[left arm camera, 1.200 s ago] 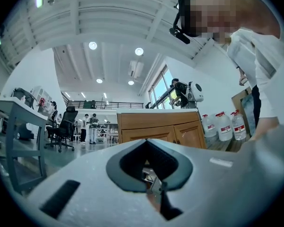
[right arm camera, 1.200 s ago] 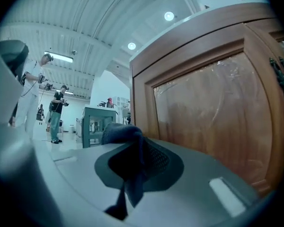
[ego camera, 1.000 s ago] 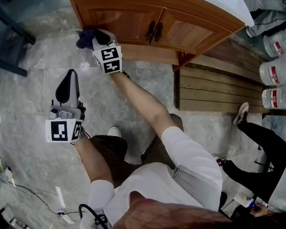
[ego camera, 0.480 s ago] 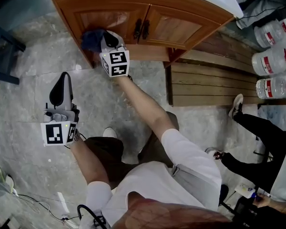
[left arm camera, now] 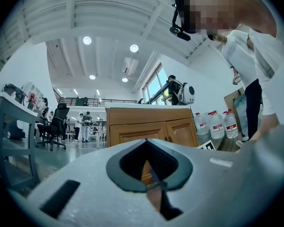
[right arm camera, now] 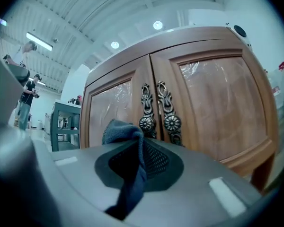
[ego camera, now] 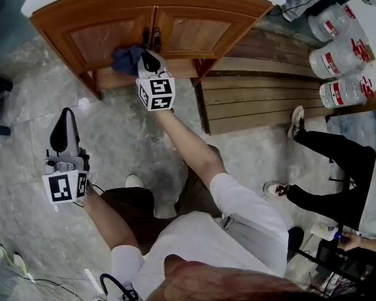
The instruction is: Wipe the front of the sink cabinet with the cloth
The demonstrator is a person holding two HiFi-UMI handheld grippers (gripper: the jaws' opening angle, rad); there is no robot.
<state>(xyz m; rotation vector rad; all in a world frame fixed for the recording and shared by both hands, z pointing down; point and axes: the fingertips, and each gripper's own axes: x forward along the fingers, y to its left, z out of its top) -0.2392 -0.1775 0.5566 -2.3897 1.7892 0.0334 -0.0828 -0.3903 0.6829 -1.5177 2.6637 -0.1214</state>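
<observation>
The wooden sink cabinet (ego camera: pixel 194 33) stands at the top of the head view, two doors with dark ornate handles (right arm camera: pixel 156 112) at the middle. My right gripper (ego camera: pixel 149 60) is shut on a dark blue cloth (ego camera: pixel 126 58), which lies against the left door just left of the handles. In the right gripper view the cloth (right arm camera: pixel 125 136) bunches out from between the jaws, close to the door. My left gripper (ego camera: pixel 66 130) hangs shut over the floor, well back from the cabinet (left arm camera: pixel 151 126), holding nothing.
Wooden slats (ego camera: pixel 263 99) lie on the marble floor right of the cabinet. Large water bottles (ego camera: pixel 338 61) stand at the far right. Another person's legs (ego camera: pixel 338 168) and shoe (ego camera: pixel 296 123) are at the right. My own legs are below.
My right gripper has carried the cloth rightward across the left door, from its left edge to beside the centre handles. The left gripper has stayed low and shut.
</observation>
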